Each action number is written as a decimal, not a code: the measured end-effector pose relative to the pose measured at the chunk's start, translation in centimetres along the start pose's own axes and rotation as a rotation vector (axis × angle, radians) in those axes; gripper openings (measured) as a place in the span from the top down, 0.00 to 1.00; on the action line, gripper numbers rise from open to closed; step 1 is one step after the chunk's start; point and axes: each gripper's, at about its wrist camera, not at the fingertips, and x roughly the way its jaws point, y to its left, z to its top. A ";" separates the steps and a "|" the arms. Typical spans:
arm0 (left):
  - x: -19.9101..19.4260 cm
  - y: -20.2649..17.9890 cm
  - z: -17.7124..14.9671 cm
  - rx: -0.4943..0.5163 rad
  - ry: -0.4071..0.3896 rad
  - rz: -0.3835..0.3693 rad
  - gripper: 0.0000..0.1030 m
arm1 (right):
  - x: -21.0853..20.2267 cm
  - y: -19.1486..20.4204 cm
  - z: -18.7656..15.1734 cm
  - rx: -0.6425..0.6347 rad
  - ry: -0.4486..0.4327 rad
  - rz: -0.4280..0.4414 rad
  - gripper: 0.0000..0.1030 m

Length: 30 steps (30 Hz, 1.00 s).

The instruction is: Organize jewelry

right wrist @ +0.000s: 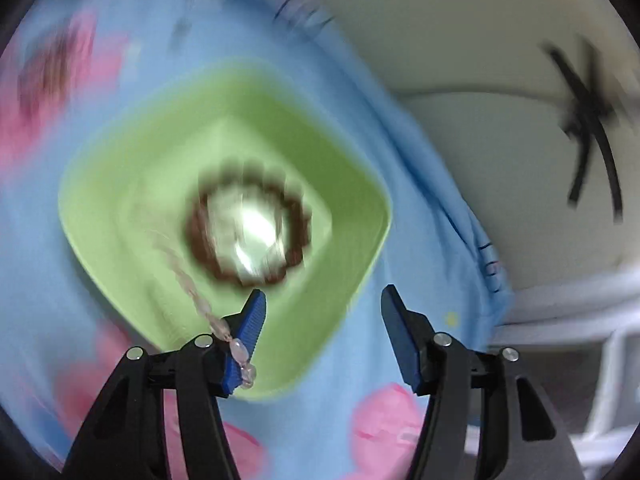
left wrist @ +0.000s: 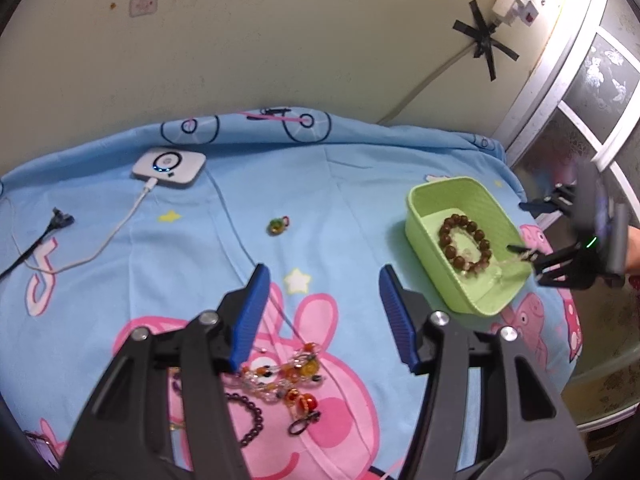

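A green tray [left wrist: 440, 185] stands at the right of the blue cartoon bedsheet, with a brown bead bracelet [left wrist: 447, 225] lying in it. My right gripper [right wrist: 323, 294] hangs over the tray [right wrist: 120, 160], jaws open. A pale bead strand [right wrist: 192, 288] is draped over its left finger and trails down into the tray beside the brown bracelet [right wrist: 198, 240]. In the left wrist view the right gripper [left wrist: 520, 226] sits at the tray's right rim. My left gripper [left wrist: 323, 276] is open and empty, just above a tangle of orange and clear beaded jewelry [left wrist: 288, 372] and a dark bead bracelet [left wrist: 256, 416].
A small green and orange charm [left wrist: 278, 226] lies alone mid-sheet. A white device [left wrist: 170, 166] with a white cable and a black plug [left wrist: 60, 220] sit at the far left. A cream wall runs behind, and a window frame [left wrist: 560, 120] stands beyond the bed's right edge.
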 end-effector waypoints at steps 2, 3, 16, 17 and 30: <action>-0.3 -0.6 -0.4 0.023 -0.019 -0.005 0.47 | -1.7 -1.3 0.4 0.074 -0.072 0.016 0.61; -0.2 -0.8 -0.4 0.026 -0.017 -0.006 0.47 | -1.8 -1.4 0.4 0.069 -0.072 0.005 0.61; -2.9 0.3 0.6 0.020 -0.088 0.047 0.47 | -5.3 -6.4 0.7 0.582 -0.345 0.460 0.61; -3.5 1.5 1.0 -0.013 -0.100 0.056 0.47 | -5.8 -6.2 1.5 0.574 -0.365 0.460 0.61; -6.8 12.5 -3.4 -0.156 -0.133 0.195 0.47 | -4.4 3.0 15.3 0.534 -0.470 0.685 0.81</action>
